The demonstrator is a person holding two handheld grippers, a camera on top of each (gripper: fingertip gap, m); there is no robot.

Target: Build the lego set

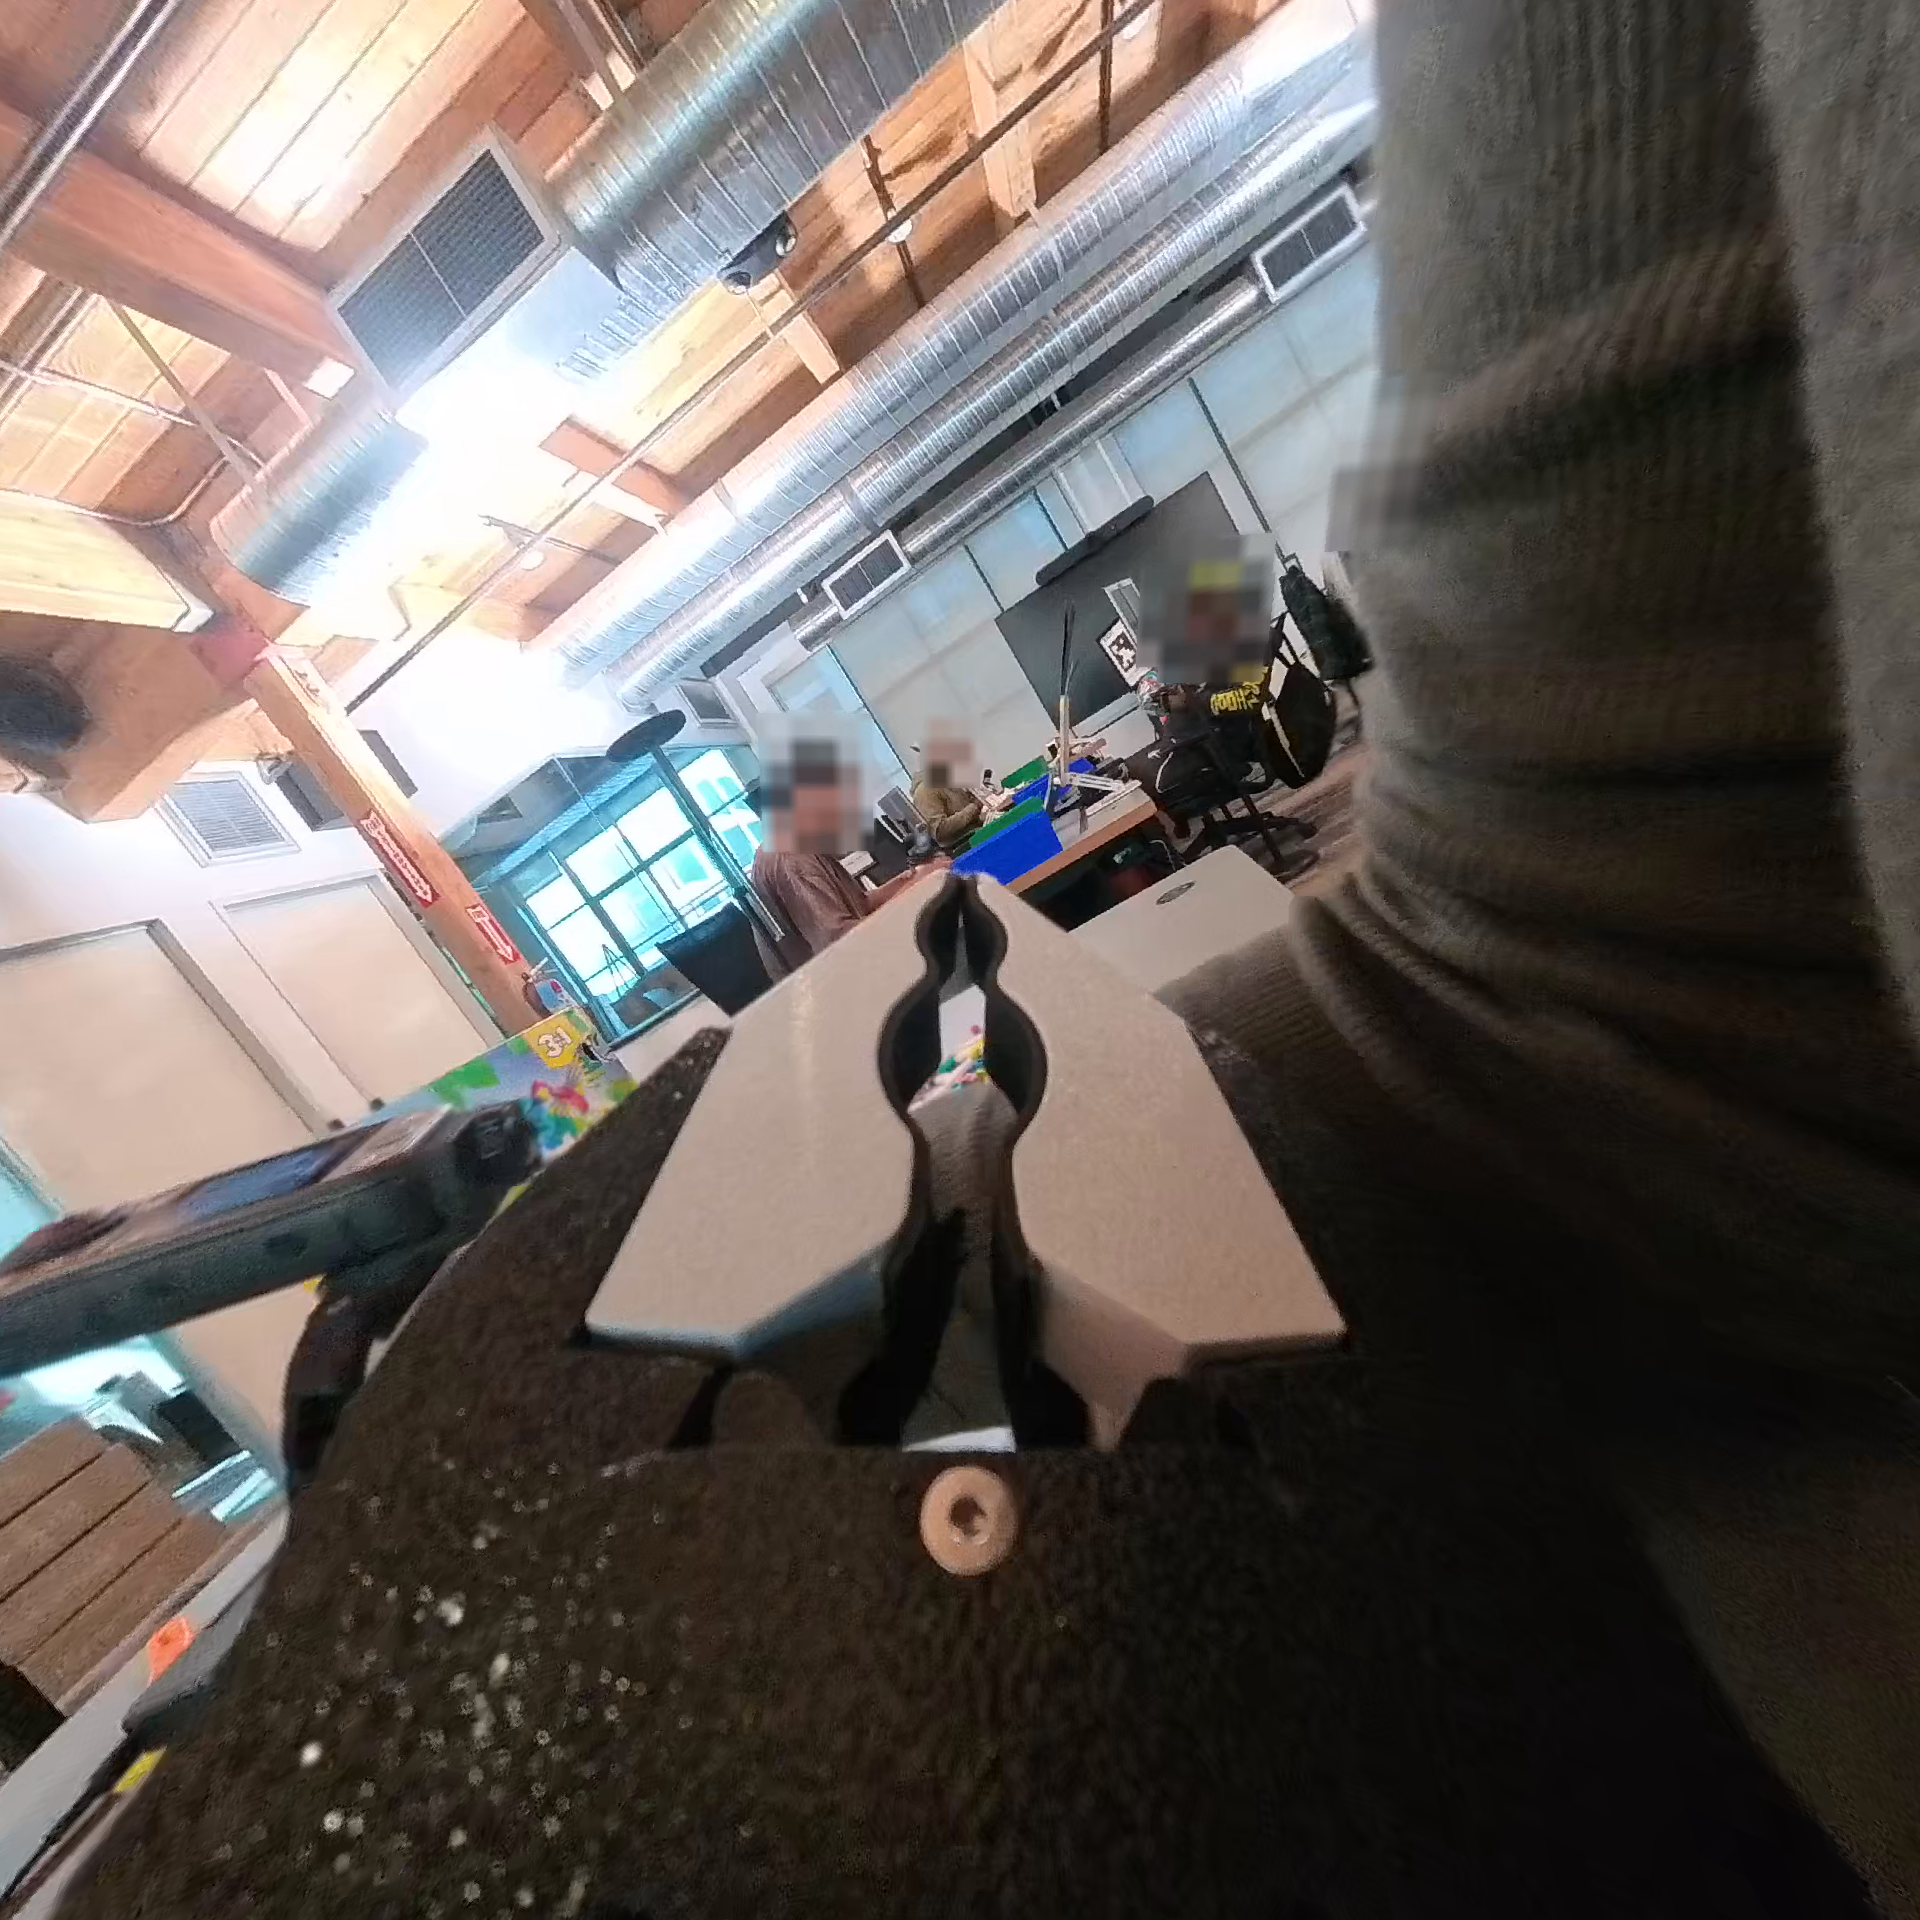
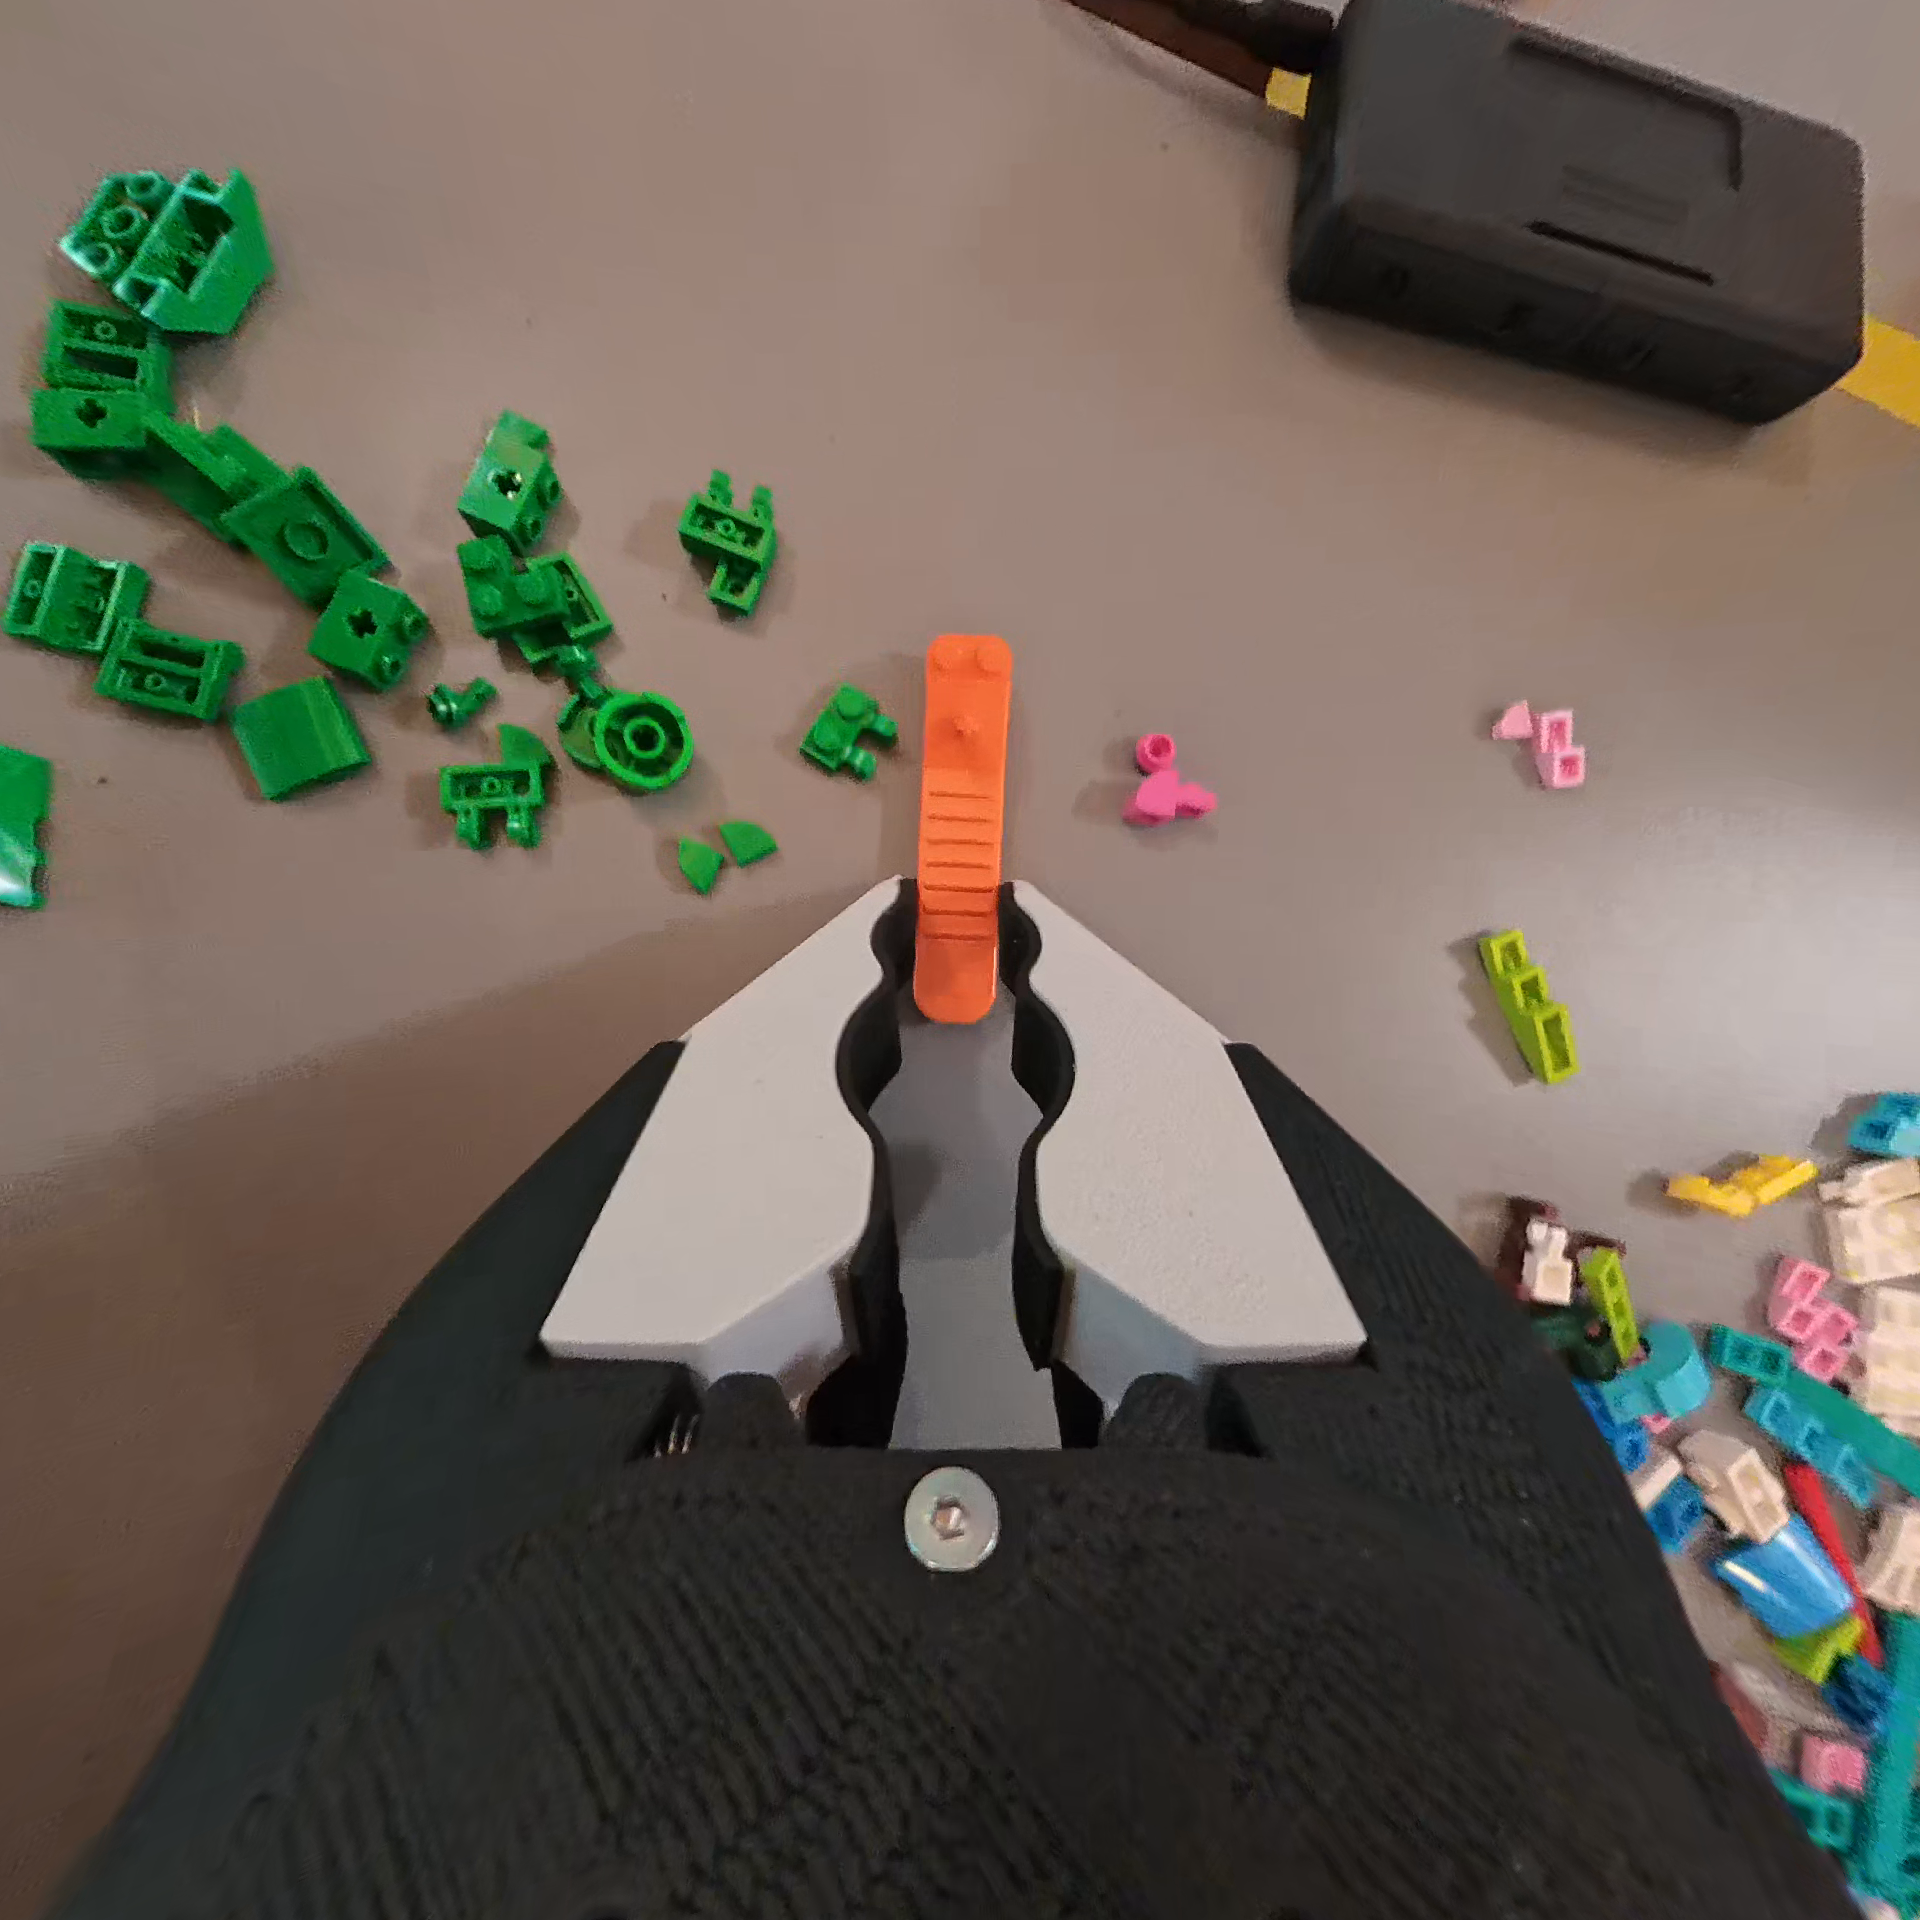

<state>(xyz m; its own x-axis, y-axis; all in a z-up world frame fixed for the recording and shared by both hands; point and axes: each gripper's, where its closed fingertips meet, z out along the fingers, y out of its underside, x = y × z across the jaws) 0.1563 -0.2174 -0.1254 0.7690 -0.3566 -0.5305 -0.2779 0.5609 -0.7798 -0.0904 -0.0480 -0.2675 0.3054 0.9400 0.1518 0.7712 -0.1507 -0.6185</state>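
A right gripper [image 2: 958,904] is closing its grey fingers on the ribbed handle of an orange brick separator [image 2: 964,821], the tool's long axis running straight out along the fingers and its studded end pointing away over the grey desk [image 2: 1039,416]. The separator is sitting between the fingertips and appears clamped, though whether it is lifted clear of the desk cannot be told. Loose green Lego pieces [image 2: 312,582] are lying scattered toward the desk's left side, just beside the separator's far end, while a few pink pieces [image 2: 1166,784] are sitting just to its right and a mixed pile of teal, white and pink bricks [image 2: 1787,1434] is crowding the lower right corner. A black box [image 2: 1579,197] is resting near the far right edge. The left gripper [image 1: 961,888] is pointing up and away from the work toward the office ceiling, its fingers together and holding nothing, with a grey knit sleeve [image 1: 1610,935] filling the right of its view and the colourful Lego box [image 1: 540,1091] showing low at left. By this reading, the right gripper is by far the nearer to the pieces, and any next pick would fall to it.
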